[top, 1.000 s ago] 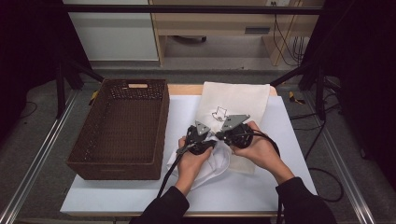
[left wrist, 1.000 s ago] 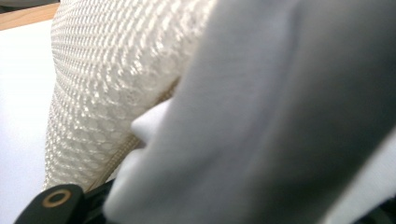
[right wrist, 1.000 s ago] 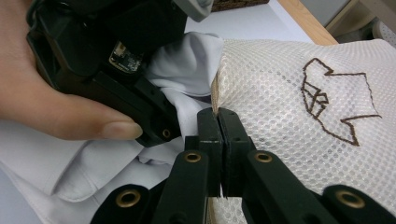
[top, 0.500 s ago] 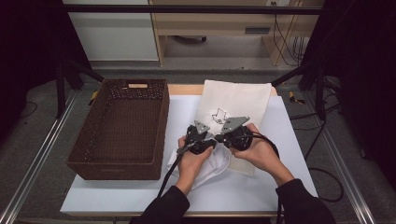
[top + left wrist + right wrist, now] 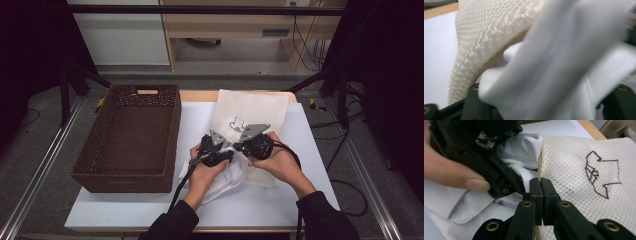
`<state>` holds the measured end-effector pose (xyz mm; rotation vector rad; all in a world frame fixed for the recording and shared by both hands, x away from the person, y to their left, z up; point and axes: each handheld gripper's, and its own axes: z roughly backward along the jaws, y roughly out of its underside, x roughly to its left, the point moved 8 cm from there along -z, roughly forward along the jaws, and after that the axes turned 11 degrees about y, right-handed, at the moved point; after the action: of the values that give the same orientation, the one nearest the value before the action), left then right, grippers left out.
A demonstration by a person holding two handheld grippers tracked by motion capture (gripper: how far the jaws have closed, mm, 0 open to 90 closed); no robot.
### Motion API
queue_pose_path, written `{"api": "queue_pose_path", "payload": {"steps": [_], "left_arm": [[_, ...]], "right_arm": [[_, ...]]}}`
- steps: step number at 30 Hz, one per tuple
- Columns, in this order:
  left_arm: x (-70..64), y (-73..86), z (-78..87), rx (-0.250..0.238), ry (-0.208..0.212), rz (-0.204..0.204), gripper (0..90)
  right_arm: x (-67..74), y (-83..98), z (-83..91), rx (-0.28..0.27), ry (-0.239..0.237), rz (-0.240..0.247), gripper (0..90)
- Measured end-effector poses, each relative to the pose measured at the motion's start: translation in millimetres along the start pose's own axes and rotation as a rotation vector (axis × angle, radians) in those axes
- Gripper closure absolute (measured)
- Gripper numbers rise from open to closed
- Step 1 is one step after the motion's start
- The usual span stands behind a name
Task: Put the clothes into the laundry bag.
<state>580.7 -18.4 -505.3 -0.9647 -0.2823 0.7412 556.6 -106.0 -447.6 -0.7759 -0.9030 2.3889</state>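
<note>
A cream mesh laundry bag (image 5: pixel 255 107) with a brown shirt drawing lies on the white table top. My right gripper (image 5: pixel 541 181) is shut on the bag's zipper edge (image 5: pixel 540 162), holding the mouth up. A white garment (image 5: pixel 232 175) spills from the bag's mouth toward the person. My left gripper (image 5: pixel 231 154) reaches into that mouth from the left. Its jaws have just been opening and stand wide apart, with the white garment (image 5: pixel 564 62) loose between them and the mesh bag (image 5: pixel 486 32) behind. Both grippers almost touch at the bag's opening.
A dark brown woven basket (image 5: pixel 125 170) stands at the left of the table, with nothing visible inside. The white table top (image 5: pixel 310 150) shows bare to the right of the bag and along the front. A wooden edge (image 5: pixel 200 95) runs behind it.
</note>
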Motion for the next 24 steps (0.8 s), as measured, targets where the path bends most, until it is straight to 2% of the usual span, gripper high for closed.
{"api": "queue_pose_path", "payload": {"steps": [1,2,4,8,14,15,17,20,22,24], "left_arm": [[-1.7,-1.1,3.1,0.006,0.004,-0.035,32.3],[-2.4,-1.4,4.6,0.011,0.012,-0.046,29.9],[-3.6,-3.3,8.2,-0.003,0.029,-0.037,27.4],[-8.8,-5.5,16.9,-0.002,0.063,-0.056,23.1],[-15.1,-7.9,28.0,-0.002,0.072,-0.097,22.8],[-18.3,-9.9,33.6,-0.013,0.071,-0.114,23.1],[-20.8,-11.4,37.0,-0.020,0.077,-0.120,23.4],[-30.8,-17.0,52.7,-0.045,0.079,-0.155,24.1],[-32.6,-18.0,56.6,-0.051,0.079,-0.160,24.3],[-37.2,-19.7,69.5,-0.059,0.087,-0.171,27.0]], "right_arm": [[-1.7,0.9,-0.2,0.001,0.004,-0.007,89.0],[-3.5,2.2,0.0,0.005,0.007,-0.011,89.0],[-6.7,3.6,0.3,0.003,0.009,-0.024,89.0],[-11.4,6.4,2.1,0.002,0.016,-0.038,89.0],[-16.3,10.4,4.2,0.002,0.024,-0.048,89.0],[-16.6,10.7,4.5,0.001,0.025,-0.053,89.0],[-17.3,11.2,4.7,0.001,0.026,-0.053,89.0],[-18.6,11.3,4.8,-0.003,0.027,-0.063,89.0],[-18.8,11.2,4.9,-0.004,0.028,-0.062,89.0],[-19.2,10.9,4.9,-0.006,0.029,-0.062,89.0]]}}
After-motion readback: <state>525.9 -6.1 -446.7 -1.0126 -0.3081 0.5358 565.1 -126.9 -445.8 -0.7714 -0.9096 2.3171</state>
